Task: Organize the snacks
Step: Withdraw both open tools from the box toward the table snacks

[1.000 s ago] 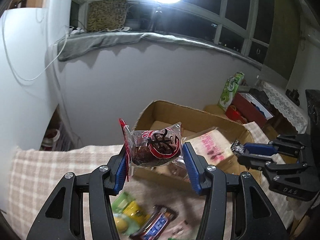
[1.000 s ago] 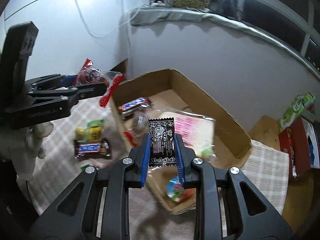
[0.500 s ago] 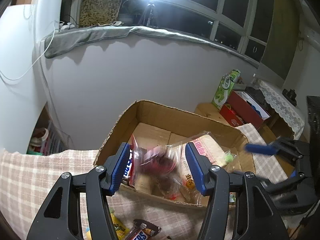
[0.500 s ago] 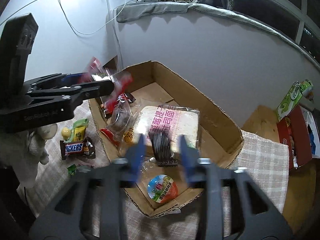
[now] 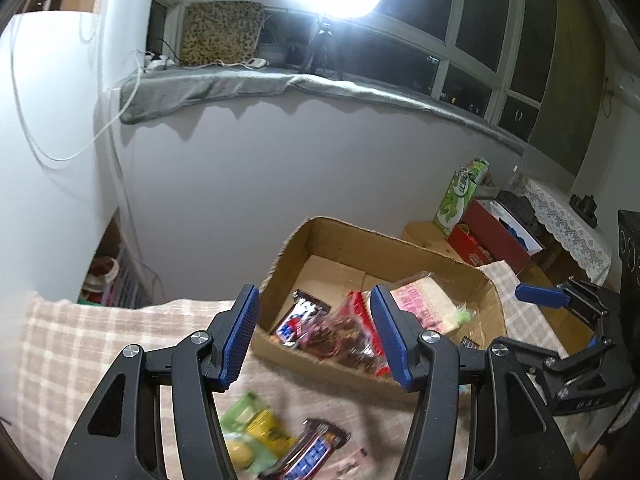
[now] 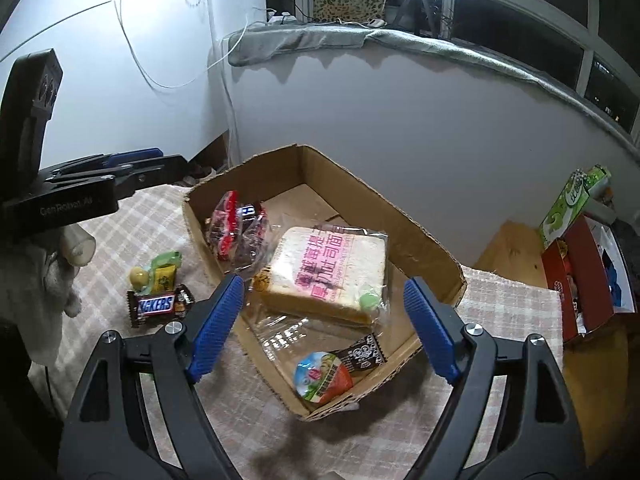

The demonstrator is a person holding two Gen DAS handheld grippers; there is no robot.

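Note:
An open cardboard box point(image 6: 360, 188) point(image 5: 384, 236) stands on a checked cloth. In it lie a bagged bread slice point(image 6: 328, 276) point(image 5: 424, 304), a red-wrapped snack point(image 6: 230, 232) point(image 5: 344, 328), a Snickers bar point(image 5: 298, 318), a small black packet point(image 6: 362, 356) and a round jelly cup point(image 6: 322, 376). My left gripper point(image 5: 314, 308) hangs open above the box's near left corner, nothing between its pads. My right gripper point(image 6: 324, 286) is over the box's near side, its jaws opening and empty. Another Snickers bar point(image 6: 154, 306) point(image 5: 316, 452) and a green-yellow candy pack point(image 6: 160, 272) point(image 5: 252, 428) lie on the cloth left of the box.
The checked cloth point(image 6: 508, 312) covers the table. To the right stand a red box point(image 6: 580, 280) and a green carton point(image 6: 568, 204) beside a wooden surface point(image 6: 508, 256). A grey wall rises close behind the box. A gloved hand point(image 6: 56, 280) holds the left gripper.
Both grippers let go: the red-wrapped snack dropped from the left into the box, the black packet from the right. The right jaws have spread wide.

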